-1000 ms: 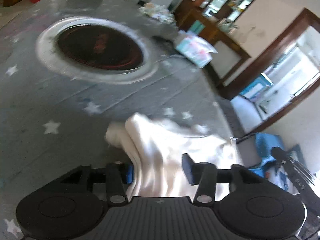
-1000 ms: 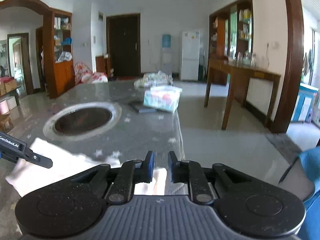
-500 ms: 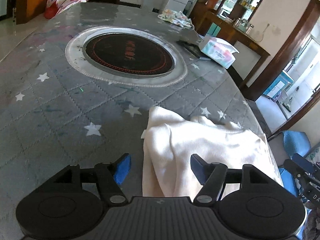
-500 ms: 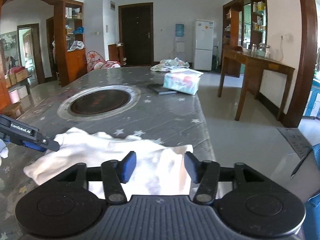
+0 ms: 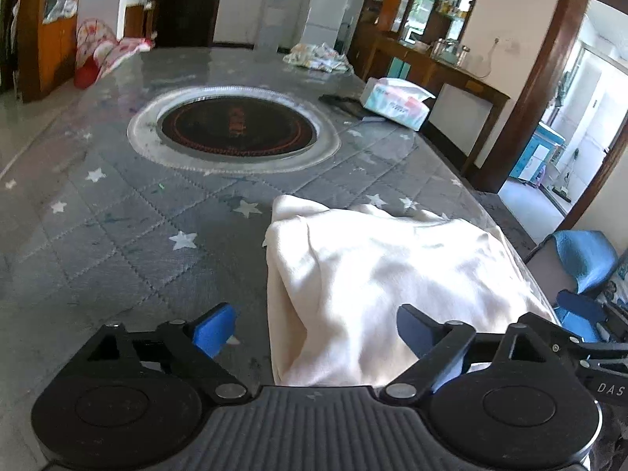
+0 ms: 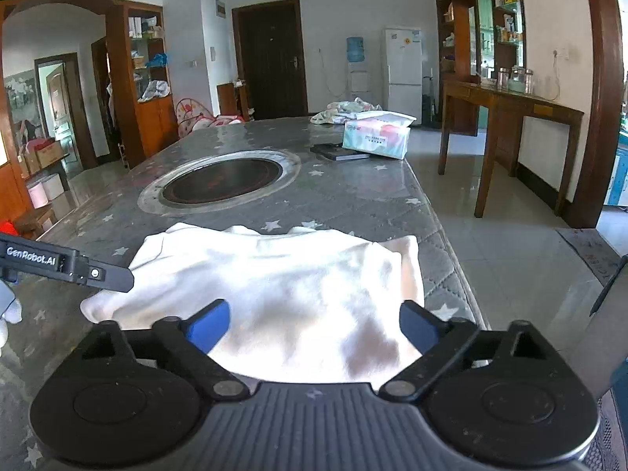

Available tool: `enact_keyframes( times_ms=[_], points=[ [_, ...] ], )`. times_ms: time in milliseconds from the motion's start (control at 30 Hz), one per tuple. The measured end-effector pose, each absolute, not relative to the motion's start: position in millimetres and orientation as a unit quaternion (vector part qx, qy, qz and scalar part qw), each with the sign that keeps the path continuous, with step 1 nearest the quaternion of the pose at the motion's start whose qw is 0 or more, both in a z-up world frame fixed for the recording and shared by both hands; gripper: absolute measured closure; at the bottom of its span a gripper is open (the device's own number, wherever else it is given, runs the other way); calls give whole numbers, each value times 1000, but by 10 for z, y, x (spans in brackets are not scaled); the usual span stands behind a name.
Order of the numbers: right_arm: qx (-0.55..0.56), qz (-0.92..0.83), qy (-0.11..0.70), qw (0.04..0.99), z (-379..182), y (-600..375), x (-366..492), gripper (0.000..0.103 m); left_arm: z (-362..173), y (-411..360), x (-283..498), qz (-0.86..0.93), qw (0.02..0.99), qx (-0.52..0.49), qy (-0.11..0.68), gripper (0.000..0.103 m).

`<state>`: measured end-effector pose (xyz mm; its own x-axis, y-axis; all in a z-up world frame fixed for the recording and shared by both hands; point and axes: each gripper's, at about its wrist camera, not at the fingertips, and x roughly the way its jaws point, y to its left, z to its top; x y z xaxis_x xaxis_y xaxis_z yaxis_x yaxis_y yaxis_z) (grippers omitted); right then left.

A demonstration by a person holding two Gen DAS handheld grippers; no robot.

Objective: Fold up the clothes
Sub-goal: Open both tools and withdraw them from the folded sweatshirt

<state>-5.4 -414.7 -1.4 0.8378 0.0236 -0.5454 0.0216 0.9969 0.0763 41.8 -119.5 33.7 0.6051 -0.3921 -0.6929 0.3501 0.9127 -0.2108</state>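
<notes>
Right wrist view: cream garment (image 6: 282, 282) folded over on desk (image 6: 353, 196) — both tongs (image 6: 312, 325) (image 5: 314, 331) opening, grasping nothing — further folds probably left.

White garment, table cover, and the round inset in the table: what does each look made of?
White garment: soft, matte woven or knit cloth, judging by its limp folds and creases; the exact fibre cannot be told.
Table cover: quilted grey fabric with printed stars, stitched in diamonds; its glare suggests a clear film on top.
Round inset: dark glossy glass-like disc inside a brushed metal ring.
</notes>
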Motion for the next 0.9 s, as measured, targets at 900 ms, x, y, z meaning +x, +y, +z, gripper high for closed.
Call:
enact_keyframes(
  times_ms=[900],
  points=[
    [52, -16, 263, 963, -67, -3972, -453, 0, 343, -1187, -193, -200, 914, 31, 351, 0]
  ],
)
